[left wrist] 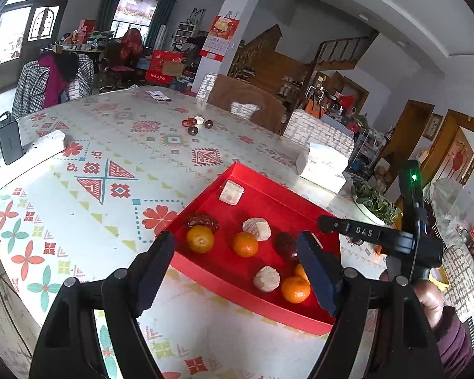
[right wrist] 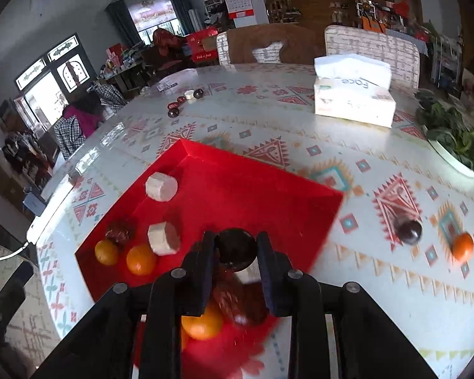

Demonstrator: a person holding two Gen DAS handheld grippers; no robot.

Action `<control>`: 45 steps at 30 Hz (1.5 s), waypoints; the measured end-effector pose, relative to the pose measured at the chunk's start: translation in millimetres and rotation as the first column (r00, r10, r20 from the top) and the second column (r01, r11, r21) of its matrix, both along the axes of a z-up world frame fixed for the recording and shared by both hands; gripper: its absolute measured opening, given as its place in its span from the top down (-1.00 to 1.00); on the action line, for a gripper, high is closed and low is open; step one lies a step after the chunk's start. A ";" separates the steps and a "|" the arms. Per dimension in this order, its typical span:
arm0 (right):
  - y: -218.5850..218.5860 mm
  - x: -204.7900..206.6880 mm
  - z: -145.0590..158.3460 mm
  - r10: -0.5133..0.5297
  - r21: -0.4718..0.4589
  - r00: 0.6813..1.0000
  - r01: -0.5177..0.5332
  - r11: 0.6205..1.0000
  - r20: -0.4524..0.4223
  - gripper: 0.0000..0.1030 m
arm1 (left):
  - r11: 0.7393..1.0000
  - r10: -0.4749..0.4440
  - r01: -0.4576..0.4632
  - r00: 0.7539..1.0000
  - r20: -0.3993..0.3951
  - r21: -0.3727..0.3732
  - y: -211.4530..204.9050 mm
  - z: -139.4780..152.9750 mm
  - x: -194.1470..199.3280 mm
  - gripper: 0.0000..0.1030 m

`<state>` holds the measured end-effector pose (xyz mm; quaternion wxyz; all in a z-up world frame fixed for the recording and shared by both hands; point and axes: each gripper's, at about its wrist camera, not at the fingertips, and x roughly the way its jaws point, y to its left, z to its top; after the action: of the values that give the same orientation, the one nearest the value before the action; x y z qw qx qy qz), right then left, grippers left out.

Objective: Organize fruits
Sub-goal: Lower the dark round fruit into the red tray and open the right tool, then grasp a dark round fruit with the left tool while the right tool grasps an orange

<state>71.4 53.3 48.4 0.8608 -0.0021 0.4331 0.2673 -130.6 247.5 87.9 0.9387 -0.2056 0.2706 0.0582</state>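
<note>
Nearest the right wrist camera, the right gripper (right wrist: 235, 249) is clamped on a dark plum (right wrist: 236, 245), one finger on either side, and holds it above the near part of the red tray (right wrist: 262, 189). It is carried there, I judge, because the tray is where the fruit is being gathered: oranges (right wrist: 140, 259) sit along its left edge with a wrinkled date (right wrist: 120, 232) and pale cut chunks (right wrist: 161, 186) nearby. The plum looks ready to be set down among them, not yet released.

The left gripper (left wrist: 237, 265) hangs over the tray's near edge with its fingers well apart and nothing between them, probably waiting its turn. In its view the right gripper's body (left wrist: 363, 232) reaches in from the right.

Still outside the tray, on the table (right wrist: 347, 268) to the right, lie another plum (right wrist: 408, 230) and an orange (right wrist: 462, 246), just beside each other. Far off, a cluster (right wrist: 186, 98) of small dark fruits and one pale piece remains to be fetched.

Much under the right gripper is blurred: an orange (right wrist: 202, 322) and some reddish fruit are half hidden by the fingers, and I cannot tell how they lie. In the left wrist view the right finger (left wrist: 316, 271) cuts off an orange behind it. A tissue box (right wrist: 354, 101) and a dish of greens (right wrist: 455, 139) stand far right.
</note>
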 end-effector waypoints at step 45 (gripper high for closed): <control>-239.8 50.8 -45.8 -0.397 0.050 0.917 0.399 0.915 -0.047 0.33 | 0.853 -0.459 0.498 0.858 -0.229 0.157 -251.1 -7.1 198.9 -0.53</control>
<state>122.2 -186.6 2.6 0.8889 0.1163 0.4318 0.0993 68.3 -3.6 80.8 0.9108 -0.0245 0.3907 -0.1311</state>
